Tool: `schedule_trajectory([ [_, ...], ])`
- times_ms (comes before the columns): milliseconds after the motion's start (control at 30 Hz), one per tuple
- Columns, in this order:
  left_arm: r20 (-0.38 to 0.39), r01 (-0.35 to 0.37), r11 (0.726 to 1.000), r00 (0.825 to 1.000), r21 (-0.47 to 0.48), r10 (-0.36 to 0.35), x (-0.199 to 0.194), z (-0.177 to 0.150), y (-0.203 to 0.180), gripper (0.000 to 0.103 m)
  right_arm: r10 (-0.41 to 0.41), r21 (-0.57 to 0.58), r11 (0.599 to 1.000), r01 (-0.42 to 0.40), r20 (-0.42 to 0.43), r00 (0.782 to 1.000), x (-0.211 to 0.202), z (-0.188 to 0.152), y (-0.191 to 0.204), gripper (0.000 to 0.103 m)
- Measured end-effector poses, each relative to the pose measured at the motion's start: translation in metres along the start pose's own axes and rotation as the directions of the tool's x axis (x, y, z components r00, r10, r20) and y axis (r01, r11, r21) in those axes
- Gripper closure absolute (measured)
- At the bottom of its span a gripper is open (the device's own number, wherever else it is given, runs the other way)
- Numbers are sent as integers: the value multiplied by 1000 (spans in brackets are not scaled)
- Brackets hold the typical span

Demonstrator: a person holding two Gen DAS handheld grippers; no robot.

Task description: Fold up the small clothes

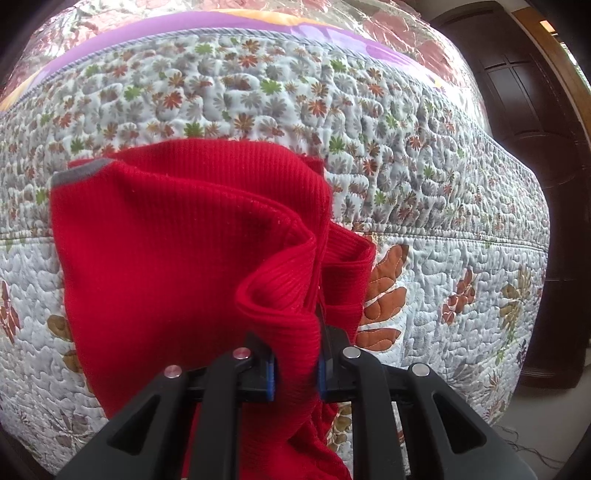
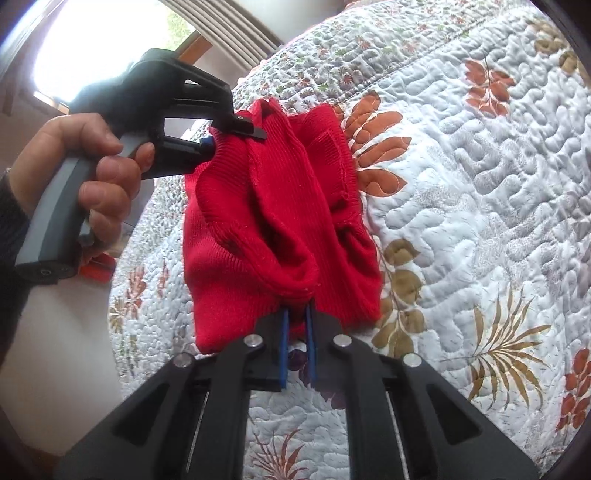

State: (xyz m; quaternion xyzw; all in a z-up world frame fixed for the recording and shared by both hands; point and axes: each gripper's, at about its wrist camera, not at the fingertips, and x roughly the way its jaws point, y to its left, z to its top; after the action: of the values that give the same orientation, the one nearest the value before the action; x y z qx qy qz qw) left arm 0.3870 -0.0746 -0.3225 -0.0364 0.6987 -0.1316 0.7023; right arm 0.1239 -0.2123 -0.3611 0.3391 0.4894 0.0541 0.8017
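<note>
Fabric of a red ribbed knit garment [image 1: 177, 240] is clamped by the left gripper [image 1: 295, 373], whose blue-padded jaws are closed on a bunched fold. In the left wrist view, a grey trim band [image 1: 79, 171] is seen at the garment's upper left corner, and the cloth hangs in loose folds in front of a floral quilted bedcover [image 1: 424, 155]. A purple sheet [image 1: 147, 33] is visible along the top of the bed, and a dark wooden door [image 1: 524, 110] stands at the far right.

In the right wrist view, a hand [image 2: 99, 177] is wrapped around the grey handle of the left gripper [image 2: 221, 142] at the left, and the garment's upper edge is pinched by that gripper. The garment [image 2: 258, 229] is suspended between the two tools, bunched, above the bedcover [image 2: 480, 184]. Its lower edge is gripped by the right gripper [image 2: 297, 325], whose blue pads are drawn nearly together with a thin bunch of fabric held at the tips. Whether the garment touches the bedcover cannot be told.
</note>
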Motion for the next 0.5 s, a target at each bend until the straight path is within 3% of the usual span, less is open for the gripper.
schedule_trajectory([
  [100,16,-41,999,999,-8,41,4,1,-6,87,49,71,996,-47,-24,999,4,1,-14,97],
  [167,20,-41,999,999,-14,42,7,1,-8,80,67,97,993,-63,-39,997,7,0,-22,97],
  [333,18,-19,1000,1000,19,19,10,-2,-21,52,135,174,978,-113,-119,984,26,-7,-50,97],
  [433,50,4,999,999,53,-7,-6,-5,-24,50,215,206,962,-179,-170,962,37,-8,-62,83],
  [467,79,25,998,996,59,-30,-16,-6,-22,48,236,224,955,-194,-182,955,38,-7,-67,68],
  [500,106,45,997,993,64,-51,-26,-8,-19,43,243,221,954,-201,-184,952,35,-4,-70,64],
])
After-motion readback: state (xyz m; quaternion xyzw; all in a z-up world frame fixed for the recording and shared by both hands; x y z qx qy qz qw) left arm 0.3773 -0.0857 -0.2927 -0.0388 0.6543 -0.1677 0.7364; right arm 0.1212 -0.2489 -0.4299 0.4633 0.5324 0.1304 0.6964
